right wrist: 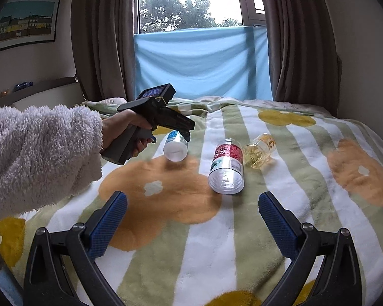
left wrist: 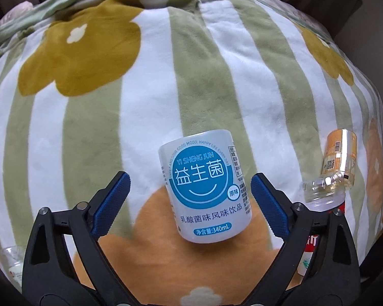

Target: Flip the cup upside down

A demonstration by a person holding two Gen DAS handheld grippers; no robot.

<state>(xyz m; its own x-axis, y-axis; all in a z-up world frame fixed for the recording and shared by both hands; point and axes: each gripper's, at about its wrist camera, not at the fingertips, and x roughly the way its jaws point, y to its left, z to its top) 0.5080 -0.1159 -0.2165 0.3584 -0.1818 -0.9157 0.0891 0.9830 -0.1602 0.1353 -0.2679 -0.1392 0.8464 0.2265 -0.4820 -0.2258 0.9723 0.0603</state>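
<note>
White-and-blue cup (left wrist: 204,186) lies, seemingly on its side, on the striped bed (left wrist: 145,102), between the left gripper's (left wrist: 189,199) released fingers. Right gripper (right wrist: 192,219) idles open. Next: close, lift, invert.

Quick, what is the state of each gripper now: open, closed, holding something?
Left gripper: open, jaws on either side of the blue-label cup, not touching it.
Right gripper: open, holding nothing, above the blanket.
</note>
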